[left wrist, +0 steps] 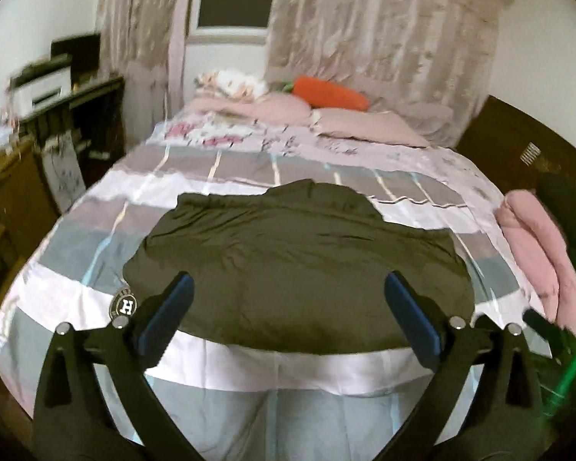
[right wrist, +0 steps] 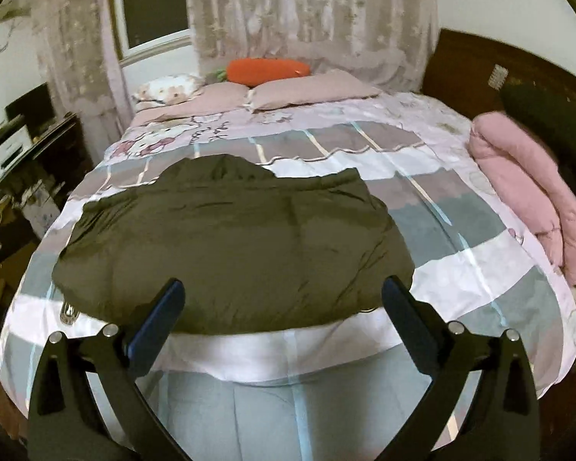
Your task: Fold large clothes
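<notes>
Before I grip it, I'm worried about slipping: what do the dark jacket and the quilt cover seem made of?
Jacket: probably smooth synthetic shell over padding; puffy, fine creases, faint sheen. Quilt cover: looks like matte printed woven cotton or blend; flat, no shine.

A bed (left wrist: pixel 96 230) (right wrist: pixel 460 269) is covered by a quilt cover checked in grey, white and pale pink. A folded dark olive jacket (left wrist: pixel 299 265) (right wrist: pixel 234 253) is laid flat on its near half. Two pink pillows (left wrist: pixel 364 125) (right wrist: pixel 311 90) are set at the far end, and an orange carrot-shaped cushion (left wrist: pixel 330 94) (right wrist: pixel 268 71) is rested on them. A rolled pink blanket (left wrist: pixel 533 253) (right wrist: pixel 530 192) is placed along the right edge.
</notes>
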Demonstrator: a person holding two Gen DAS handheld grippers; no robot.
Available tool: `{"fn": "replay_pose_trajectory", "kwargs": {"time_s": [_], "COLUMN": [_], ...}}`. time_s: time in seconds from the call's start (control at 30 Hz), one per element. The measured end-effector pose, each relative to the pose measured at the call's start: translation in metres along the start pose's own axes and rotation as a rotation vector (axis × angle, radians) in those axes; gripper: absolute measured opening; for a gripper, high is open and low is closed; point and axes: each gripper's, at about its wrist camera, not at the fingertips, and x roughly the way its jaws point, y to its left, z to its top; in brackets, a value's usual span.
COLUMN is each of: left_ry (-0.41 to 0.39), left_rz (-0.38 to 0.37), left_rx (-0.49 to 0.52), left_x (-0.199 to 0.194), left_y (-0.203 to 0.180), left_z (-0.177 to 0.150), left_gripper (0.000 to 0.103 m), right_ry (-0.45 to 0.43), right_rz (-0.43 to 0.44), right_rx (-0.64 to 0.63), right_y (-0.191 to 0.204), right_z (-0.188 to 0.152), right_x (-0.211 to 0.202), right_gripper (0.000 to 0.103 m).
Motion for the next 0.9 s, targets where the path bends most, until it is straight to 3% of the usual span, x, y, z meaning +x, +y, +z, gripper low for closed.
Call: {"fn": "replay_pose_trajectory", "kwargs": {"time_s": [0.07,0.2,0.53,0.9], "left_ry": [-0.023,-0.126,-0.092,-0.082], "left_rz": [0.001,0.079,0.055,0.052], "left_rx": [0.037,0.137,0.085,0.098], "left_x": [-0.013,-0.036,-0.039,-0.039], "left_y": [-0.01,-0.027,-0.014,-0.015], "left_z": [-0.005,-0.013,-0.014,-0.018], "left_gripper": [0.101,0.101,0.101,0.101], "right_ry": [-0.01,-0.095,-0.054,-0.041], "right_rz": [-0.009,-0.041,-0.021,-0.007], "right_rx": [-0.021,-0.04,-0.064,-0.094], "right_y": [0.005,0.01,0.027,0.04], "right_z": [0.003,0.006,-0.007,-0.012], "right_x": [-0.006,-0.022,-0.014,-0.011], "right_gripper": [0.102,0.102,0.102,0.102]}}
